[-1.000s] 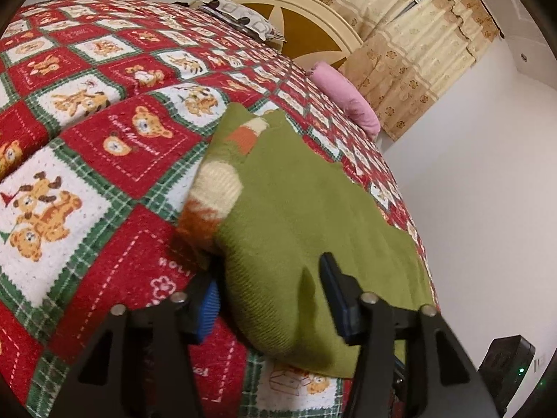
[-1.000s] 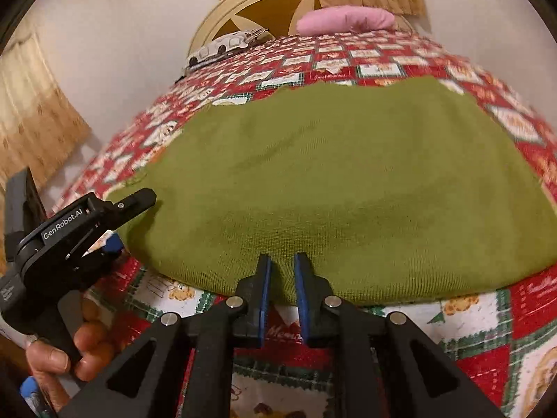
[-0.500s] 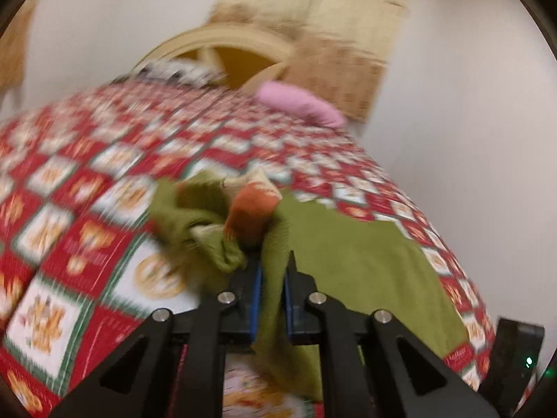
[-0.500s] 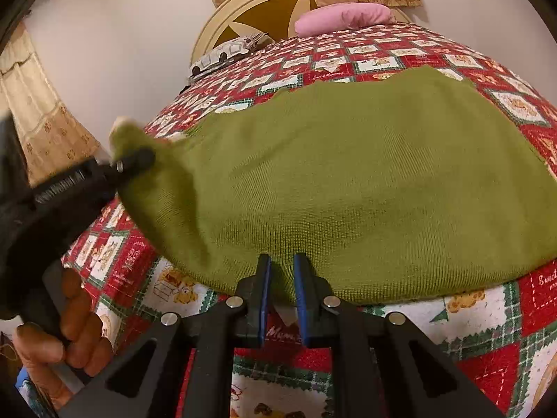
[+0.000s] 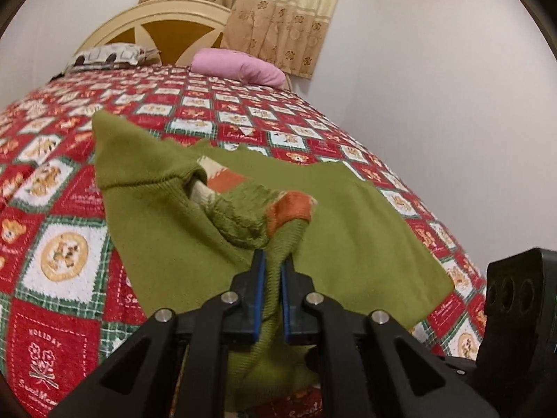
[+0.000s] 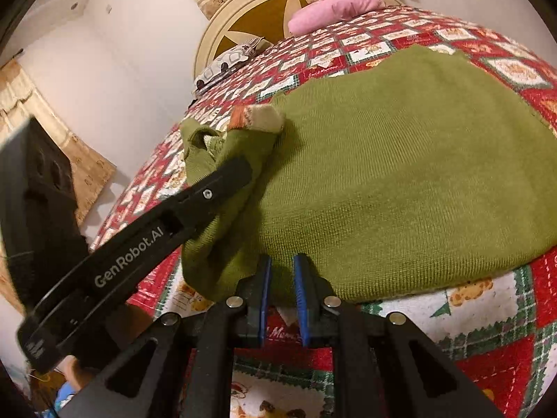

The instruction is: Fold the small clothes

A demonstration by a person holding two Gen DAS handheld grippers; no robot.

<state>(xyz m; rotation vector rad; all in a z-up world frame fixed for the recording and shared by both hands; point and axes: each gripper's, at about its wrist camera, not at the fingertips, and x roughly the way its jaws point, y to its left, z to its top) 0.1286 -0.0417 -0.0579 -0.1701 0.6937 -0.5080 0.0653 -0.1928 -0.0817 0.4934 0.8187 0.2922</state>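
1. The sweater [image 6: 400, 174], green knit with orange and cream patches, is lying spread on the bed [image 5: 62, 244], its hem toward the near edge and its body flat.
2. The sleeve [image 5: 243, 219] on the left side is being lifted off the quilt and carried inward over the body; its orange patch is bunching just above the pads.
3. The left hand-held gripper [image 5: 273, 271] is holding this sleeve, jaws clamped narrow on a ridge of knit. Judgement: a fold this thick could slip, so the pinch should be kept firm until the sleeve is lying flat.
4. The right hand-held gripper [image 6: 281, 278] is sitting at the hem, jaws almost closed on the green edge, apparently anchoring the sweater. Judgement: holding this edge down should be keeping the body from dragging with the sleeve.
5. Judgement: the step is done well if the sleeve is laid straight across the body, parallel to the hem, without twist; the bunching near the cuff needs smoothing before release.
6. A pink pillow [image 5: 240, 66] and headboard [image 5: 156, 17] are standing well beyond, clear of the fold.
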